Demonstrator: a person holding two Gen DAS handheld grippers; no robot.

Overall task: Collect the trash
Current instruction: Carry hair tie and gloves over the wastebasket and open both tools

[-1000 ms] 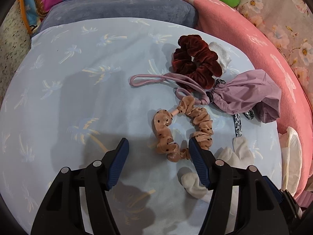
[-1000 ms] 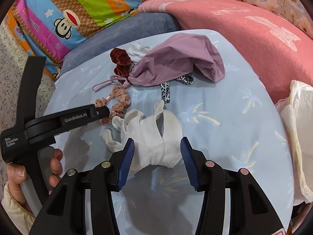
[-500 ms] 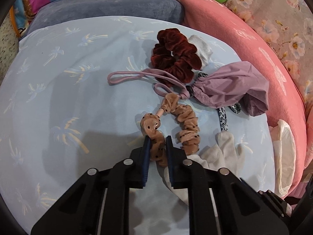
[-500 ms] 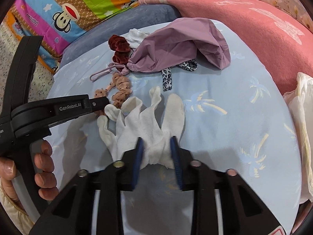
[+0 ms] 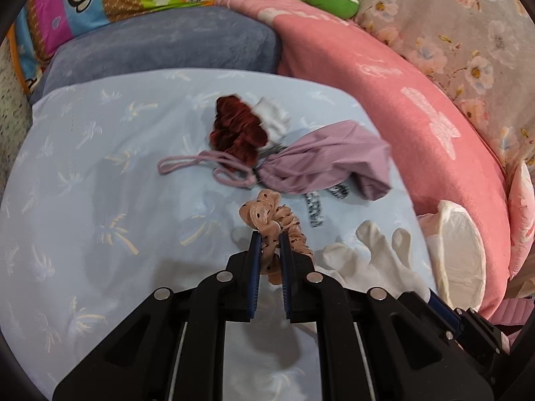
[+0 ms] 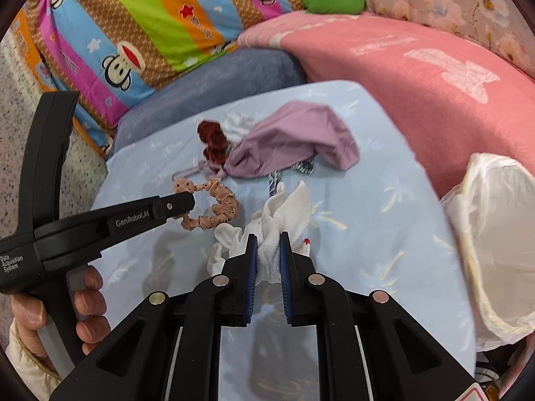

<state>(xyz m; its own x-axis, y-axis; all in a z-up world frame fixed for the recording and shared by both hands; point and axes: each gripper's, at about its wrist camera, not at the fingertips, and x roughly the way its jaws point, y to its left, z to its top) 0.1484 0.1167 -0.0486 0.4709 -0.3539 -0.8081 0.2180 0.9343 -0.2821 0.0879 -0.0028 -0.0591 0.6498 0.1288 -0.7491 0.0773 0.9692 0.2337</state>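
Maroon scrunchie (image 5: 239, 130), lilac pouch (image 5: 329, 163), white bag (image 6: 495, 234)

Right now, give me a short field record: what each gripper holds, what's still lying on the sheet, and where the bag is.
left gripper: shut on the tan dotted scrunchie
right gripper: shut on the white glove
still lying on blue sheet: maroon scrunchie, purple drawstring pouch, leopard-print strip
white plastic bag: open, at the sheet's right edge
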